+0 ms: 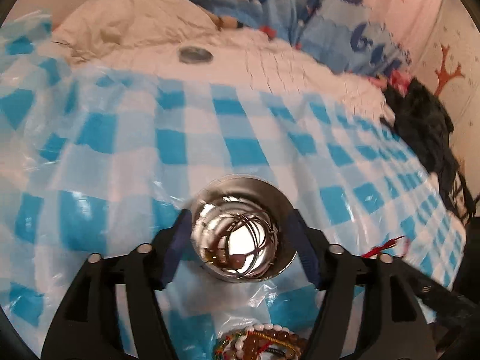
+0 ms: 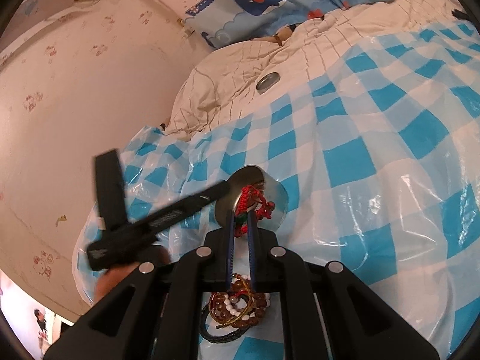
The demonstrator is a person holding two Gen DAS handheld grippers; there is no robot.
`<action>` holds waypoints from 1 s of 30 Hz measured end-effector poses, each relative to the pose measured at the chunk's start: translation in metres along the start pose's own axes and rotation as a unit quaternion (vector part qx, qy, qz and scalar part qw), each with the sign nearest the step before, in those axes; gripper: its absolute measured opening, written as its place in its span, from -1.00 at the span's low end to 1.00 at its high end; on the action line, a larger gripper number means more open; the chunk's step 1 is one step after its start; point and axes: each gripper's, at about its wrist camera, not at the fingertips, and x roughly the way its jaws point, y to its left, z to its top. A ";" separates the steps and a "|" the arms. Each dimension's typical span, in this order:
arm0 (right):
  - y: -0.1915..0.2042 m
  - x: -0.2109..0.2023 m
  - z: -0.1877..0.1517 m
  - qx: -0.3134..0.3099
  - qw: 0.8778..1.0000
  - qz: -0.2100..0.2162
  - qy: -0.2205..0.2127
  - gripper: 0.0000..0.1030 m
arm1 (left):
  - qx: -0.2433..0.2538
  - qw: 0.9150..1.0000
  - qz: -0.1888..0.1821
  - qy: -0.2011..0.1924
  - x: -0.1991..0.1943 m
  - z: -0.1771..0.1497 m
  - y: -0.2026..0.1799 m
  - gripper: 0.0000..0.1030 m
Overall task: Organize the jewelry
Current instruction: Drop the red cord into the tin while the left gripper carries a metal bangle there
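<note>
Right now I see my left gripper (image 1: 240,240) released, its jaws standing apart on either side of a shiny metal tin (image 1: 243,228) with thin bangles inside. My right gripper (image 2: 241,225) is clenched on a red braided cord bracelet (image 2: 255,201) just ahead of its jaws, over the tin's mouth. Brown and white bead bracelets (image 2: 237,309) lie heaped beneath the jaws.

Bed (image 2: 228,90): covered in a rumpled cream quilt, overlaid nearer the camera by a blue-and-white checked plastic sheet (image 2: 345,138). Behind the bed: pale blue bedding printed with a whale (image 2: 258,0). Left of the bed: a pinkish wall (image 2: 75,90) with small red paw prints. Warm indoor light.
</note>
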 end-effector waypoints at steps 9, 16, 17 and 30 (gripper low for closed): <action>0.035 0.065 0.027 -0.036 0.998 0.018 0.050 -0.09 | -0.049 0.997 0.055 -0.002 -0.052 -0.036 0.037 0.55; -0.001 0.057 0.011 0.006 0.996 -0.058 0.072 0.08 | -0.029 0.996 0.078 0.022 -0.054 -0.051 0.048 0.56; -0.005 0.046 0.007 0.008 0.995 -0.065 0.069 0.16 | -0.023 0.996 0.079 0.024 -0.055 -0.053 0.046 0.56; -0.001 0.028 -0.037 -0.017 0.991 -0.058 0.117 0.44 | 0.007 0.993 0.113 0.037 -0.047 -0.074 0.030 0.61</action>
